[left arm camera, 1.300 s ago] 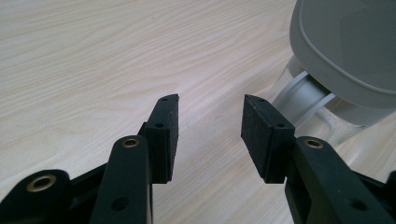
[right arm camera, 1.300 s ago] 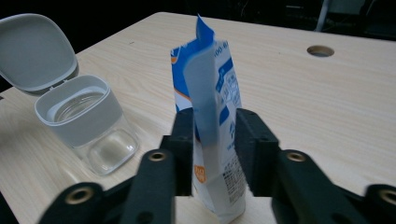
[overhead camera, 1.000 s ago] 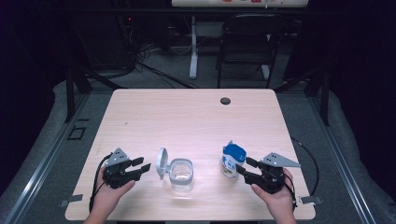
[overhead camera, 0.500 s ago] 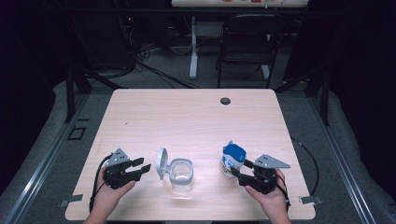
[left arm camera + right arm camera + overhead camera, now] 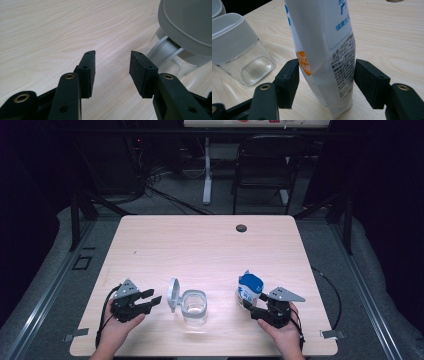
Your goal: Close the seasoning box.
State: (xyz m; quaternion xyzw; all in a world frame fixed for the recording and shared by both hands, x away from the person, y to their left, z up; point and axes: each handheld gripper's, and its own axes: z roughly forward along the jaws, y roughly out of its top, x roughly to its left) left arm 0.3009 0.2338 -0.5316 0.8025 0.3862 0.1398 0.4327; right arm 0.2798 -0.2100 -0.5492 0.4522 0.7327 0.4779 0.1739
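A white pouch with a blue top (image 5: 249, 289) stands upright on the table. My right gripper (image 5: 251, 306) brackets its lower part. In the right gripper view the pouch (image 5: 324, 50) sits between the two pads, which stand at its sides without squeezing it. These jaws have just been opening. A clear glass jar (image 5: 194, 304) stands in the middle with its grey lid (image 5: 173, 295) flipped open to its left. My left gripper (image 5: 155, 297) rests open and empty just left of that lid (image 5: 190, 22), with bare wood between its pads (image 5: 113, 53).
The jar (image 5: 239, 47) stands close to the left of the pouch in the right gripper view. The wooden table (image 5: 200, 245) has a small black hole (image 5: 241, 228) at the far right. A chair (image 5: 262, 170) and cables lie beyond the table.
My right gripper has sunk a little and shifted left around the pouch, and its jaws have spread apart. The left gripper and the jar have not moved.
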